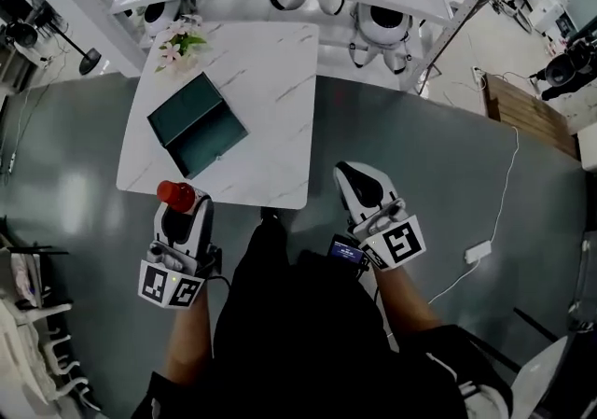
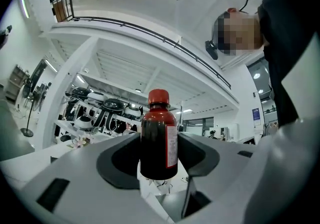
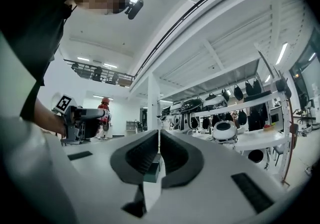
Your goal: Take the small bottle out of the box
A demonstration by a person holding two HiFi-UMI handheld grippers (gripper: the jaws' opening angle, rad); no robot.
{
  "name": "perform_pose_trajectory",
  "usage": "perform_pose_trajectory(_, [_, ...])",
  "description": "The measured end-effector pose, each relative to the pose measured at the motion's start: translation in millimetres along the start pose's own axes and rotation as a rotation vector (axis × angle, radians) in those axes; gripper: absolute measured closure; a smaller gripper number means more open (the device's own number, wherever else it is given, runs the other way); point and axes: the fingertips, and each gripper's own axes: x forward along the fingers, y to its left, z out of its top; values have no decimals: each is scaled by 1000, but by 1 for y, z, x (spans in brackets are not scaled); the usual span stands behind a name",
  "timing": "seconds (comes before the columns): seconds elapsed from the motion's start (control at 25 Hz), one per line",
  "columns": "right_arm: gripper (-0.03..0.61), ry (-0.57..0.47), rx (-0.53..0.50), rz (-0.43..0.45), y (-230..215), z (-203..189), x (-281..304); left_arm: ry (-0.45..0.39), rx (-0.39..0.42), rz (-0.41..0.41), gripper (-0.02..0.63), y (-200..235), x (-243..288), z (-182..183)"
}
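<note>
Head view, tabletop: a white marbled tabletop [image 1: 270,100] carries a dark green box [image 1: 198,123], lying open toward the left edge. A sprig of flowers [image 1: 182,39] sits at the far left corner.
Head view, small bottle: the small bottle [image 1: 175,193] is out of the box and off the tabletop. Its red cap shows at the tip of the left gripper [image 1: 180,210], just off the near left corner and over the grey floor.
Head view, right gripper: the right gripper [image 1: 359,182] hangs off the near edge, beside the person's body and well apart from the box.
Left gripper view, claw: the jaws are clamped on the lower part of the bottle's dark body. The bottle stands upright between them, cap on top, with a pale label turned to the right.
Right gripper view, claw: the jaws are drawn together to a thin slit with nothing between them. The other gripper and its red-capped load show far off at the left.
Step in hand: the lift-out looks as good as done. I'd say the thing now is to keep the squeeze even and the bottle upright, since the hold sits low and the top could tip.
Hard to make out: the gripper hides the bottle's body in the head view. The label's print is unreadable, and the box's inside is too small to say whether anything is left in it.
</note>
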Motion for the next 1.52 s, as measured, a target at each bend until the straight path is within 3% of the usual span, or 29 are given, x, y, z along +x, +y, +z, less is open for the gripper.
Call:
perform_pose_trajectory(0.24, [541, 7, 47, 24, 36, -5, -32, 20, -20, 23, 382, -25, -43, -1])
perform_pose_trajectory(0.48, [541, 22, 92, 20, 77, -10, -45, 53, -35, 32, 382, -21, -86, -14])
perform_pose_trajectory(0.84, [541, 33, 128, -53, 166, -13, -46, 63, -15, -53, 380, -10, -173, -2])
perform_pose_trajectory(1.04, [541, 46, 65, -23, 239, -8, -48, 48, -4, -85, 380, -3, -237, 7])
perform_pose_trajectory(1.24, [541, 48, 33, -91, 285, -11, -67, 54, 4, -106, 380, -4, -289, 6])
perform_pose_trajectory(1.52, [541, 155, 26, -92, 347, -31, -110, 110, -99, -117, 380, -18, -359, -33])
